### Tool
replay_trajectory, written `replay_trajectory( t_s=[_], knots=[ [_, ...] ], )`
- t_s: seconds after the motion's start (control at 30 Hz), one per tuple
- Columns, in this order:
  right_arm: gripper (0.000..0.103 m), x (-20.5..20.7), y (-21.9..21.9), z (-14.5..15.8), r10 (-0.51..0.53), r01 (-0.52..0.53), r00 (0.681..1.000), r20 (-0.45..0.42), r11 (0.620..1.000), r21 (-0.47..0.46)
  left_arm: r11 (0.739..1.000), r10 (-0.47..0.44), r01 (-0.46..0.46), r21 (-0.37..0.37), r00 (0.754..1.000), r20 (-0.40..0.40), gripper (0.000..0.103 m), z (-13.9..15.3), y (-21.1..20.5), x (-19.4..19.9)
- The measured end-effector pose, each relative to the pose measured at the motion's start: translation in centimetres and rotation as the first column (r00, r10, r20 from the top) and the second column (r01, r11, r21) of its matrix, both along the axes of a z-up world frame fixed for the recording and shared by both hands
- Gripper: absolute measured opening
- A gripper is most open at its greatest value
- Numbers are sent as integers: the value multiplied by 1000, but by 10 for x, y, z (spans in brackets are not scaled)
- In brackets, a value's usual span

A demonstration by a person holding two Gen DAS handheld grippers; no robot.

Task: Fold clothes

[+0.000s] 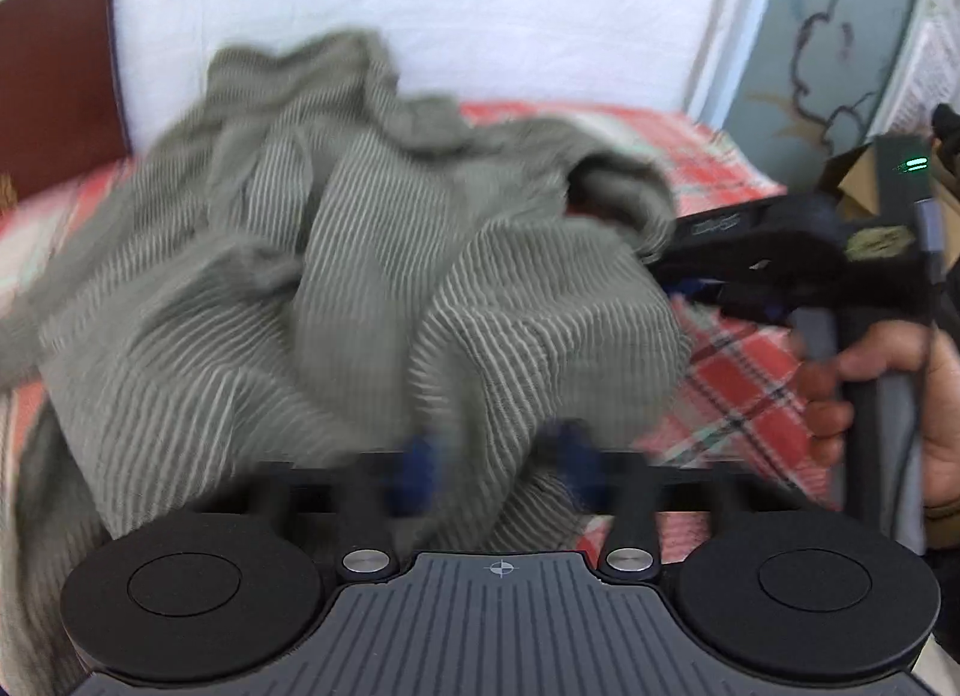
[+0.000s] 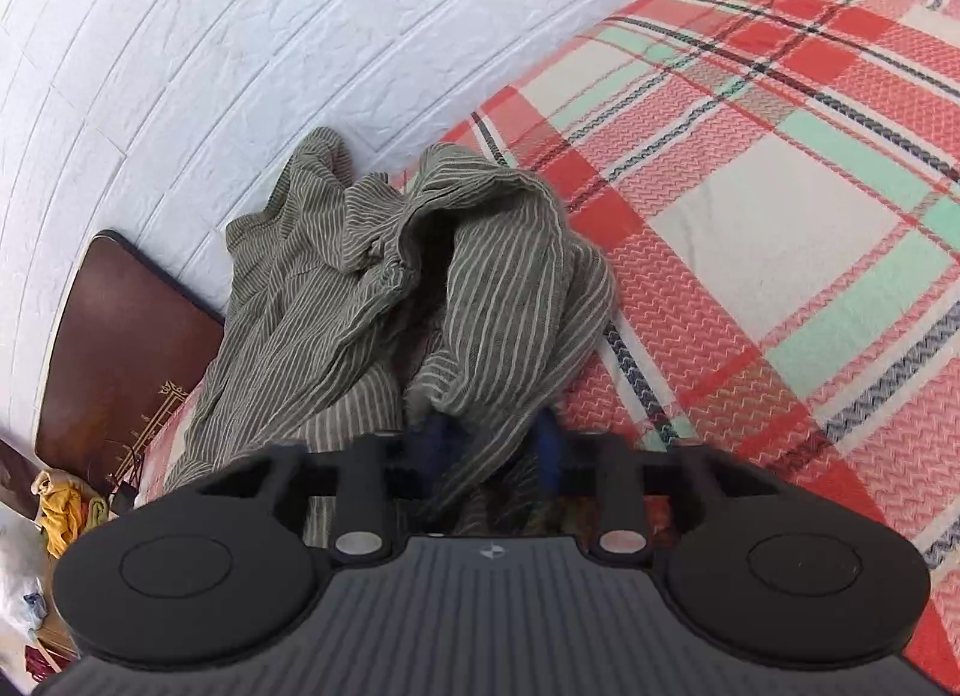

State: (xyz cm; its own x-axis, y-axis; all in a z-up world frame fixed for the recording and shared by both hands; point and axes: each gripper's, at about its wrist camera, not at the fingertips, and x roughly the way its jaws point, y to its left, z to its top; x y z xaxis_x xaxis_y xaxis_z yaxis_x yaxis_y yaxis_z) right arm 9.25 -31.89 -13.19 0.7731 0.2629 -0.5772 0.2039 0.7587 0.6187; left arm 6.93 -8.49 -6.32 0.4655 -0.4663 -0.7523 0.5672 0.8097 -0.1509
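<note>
Both tongs (image 1: 498, 450) (image 2: 489, 438) clamped on striped garment (image 2: 360, 288); hand (image 1: 888, 396) only in left view

The shirt (image 2: 336, 300) is grey-green with thin pale stripes. The bedspread (image 2: 780, 204) is a plaid of red, cream and mint with dark blue lines. The wall (image 2: 240, 36) is white, the headboard (image 2: 120, 348) dark reddish brown.

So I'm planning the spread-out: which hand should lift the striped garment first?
Probably right: the right gripper pinches the striped garment near its open hem, beside bare plaid blanket; the left gripper grips mid-bunch.
</note>
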Motion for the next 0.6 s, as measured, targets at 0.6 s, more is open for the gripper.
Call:
replay_trajectory(
  t_s=[0.6],
  knots=[
    [45, -38, -38, 74, -67, 184, 977, 203, 744, -642, 998, 26, -29, -55, 998, -50, 28, 12, 18, -3]
  ],
)
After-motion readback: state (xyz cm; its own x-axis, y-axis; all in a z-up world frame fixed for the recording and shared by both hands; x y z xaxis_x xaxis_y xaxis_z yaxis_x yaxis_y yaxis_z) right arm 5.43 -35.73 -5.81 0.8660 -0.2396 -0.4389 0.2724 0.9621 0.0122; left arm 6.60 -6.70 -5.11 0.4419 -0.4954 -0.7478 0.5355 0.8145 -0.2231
